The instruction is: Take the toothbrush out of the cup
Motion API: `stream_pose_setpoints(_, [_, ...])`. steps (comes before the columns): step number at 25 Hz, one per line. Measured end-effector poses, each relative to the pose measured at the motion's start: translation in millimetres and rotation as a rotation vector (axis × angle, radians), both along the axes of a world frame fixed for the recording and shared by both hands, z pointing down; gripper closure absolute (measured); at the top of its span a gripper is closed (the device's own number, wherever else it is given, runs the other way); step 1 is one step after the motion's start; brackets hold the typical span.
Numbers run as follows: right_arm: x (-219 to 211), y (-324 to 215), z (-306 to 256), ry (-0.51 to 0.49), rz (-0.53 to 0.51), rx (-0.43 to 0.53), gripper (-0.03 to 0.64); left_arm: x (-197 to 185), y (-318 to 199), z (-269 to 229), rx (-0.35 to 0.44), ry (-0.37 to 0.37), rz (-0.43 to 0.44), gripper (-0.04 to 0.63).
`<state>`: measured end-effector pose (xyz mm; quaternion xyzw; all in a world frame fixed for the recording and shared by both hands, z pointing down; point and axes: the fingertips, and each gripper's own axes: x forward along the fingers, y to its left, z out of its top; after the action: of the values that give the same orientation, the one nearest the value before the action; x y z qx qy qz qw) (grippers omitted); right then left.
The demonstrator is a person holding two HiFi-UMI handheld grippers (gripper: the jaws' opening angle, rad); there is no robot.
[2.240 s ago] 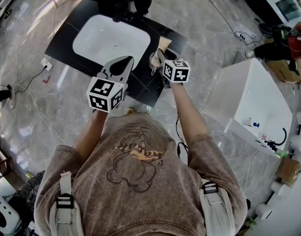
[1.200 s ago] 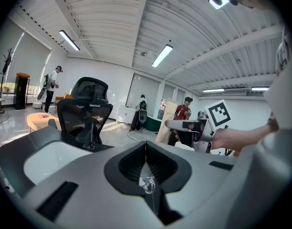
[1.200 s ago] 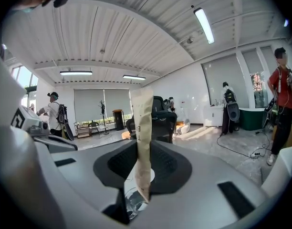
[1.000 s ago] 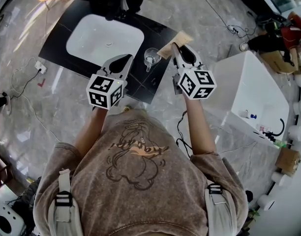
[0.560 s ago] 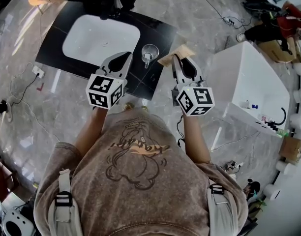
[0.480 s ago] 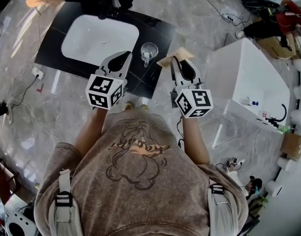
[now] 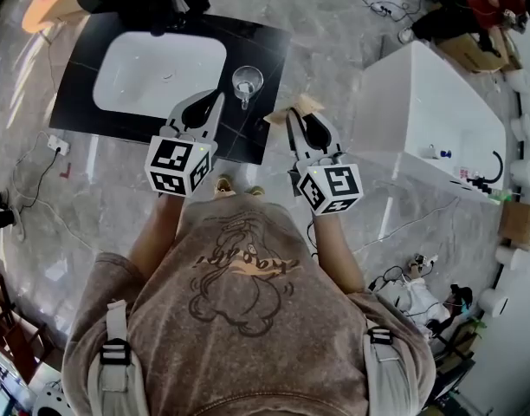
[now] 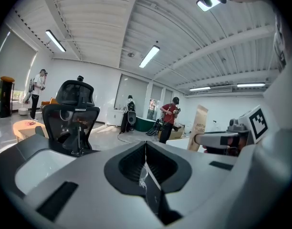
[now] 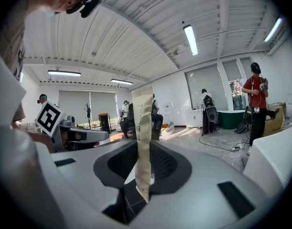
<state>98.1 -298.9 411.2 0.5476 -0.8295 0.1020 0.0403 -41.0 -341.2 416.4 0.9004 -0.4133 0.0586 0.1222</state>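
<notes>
A clear glass cup (image 7: 246,83) stands on the black counter (image 7: 265,55) to the right of the sink, with nothing in it. My right gripper (image 7: 293,113) is shut on a flat tan toothbrush package (image 7: 305,105), held in the air to the right of the cup and clear of it. In the right gripper view the package (image 9: 142,128) stands upright between the jaws. My left gripper (image 7: 215,96) is shut and holds nothing, its tip just left of the cup. Through the left gripper's (image 8: 146,143) closed jaws the cup (image 8: 142,173) shows faintly.
A white sink basin (image 7: 157,72) is set in the counter, with a black office chair (image 8: 72,120) behind it. A white cabinet (image 7: 429,120) stands to the right. Cables (image 7: 395,232) trail over the marble floor. Several people (image 8: 169,118) stand far off.
The right gripper has drawn the package out of the cup and carried it to the right and back towards the person. The left gripper has stayed about where it was.
</notes>
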Motion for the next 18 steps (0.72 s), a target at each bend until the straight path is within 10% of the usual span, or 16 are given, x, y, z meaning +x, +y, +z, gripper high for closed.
stream_pose_setpoints(18, [33, 86, 7, -0.015, -0.136, 0.012, 0.526, 35, 109, -9, 0.022, -0.013, -0.138, 0.578])
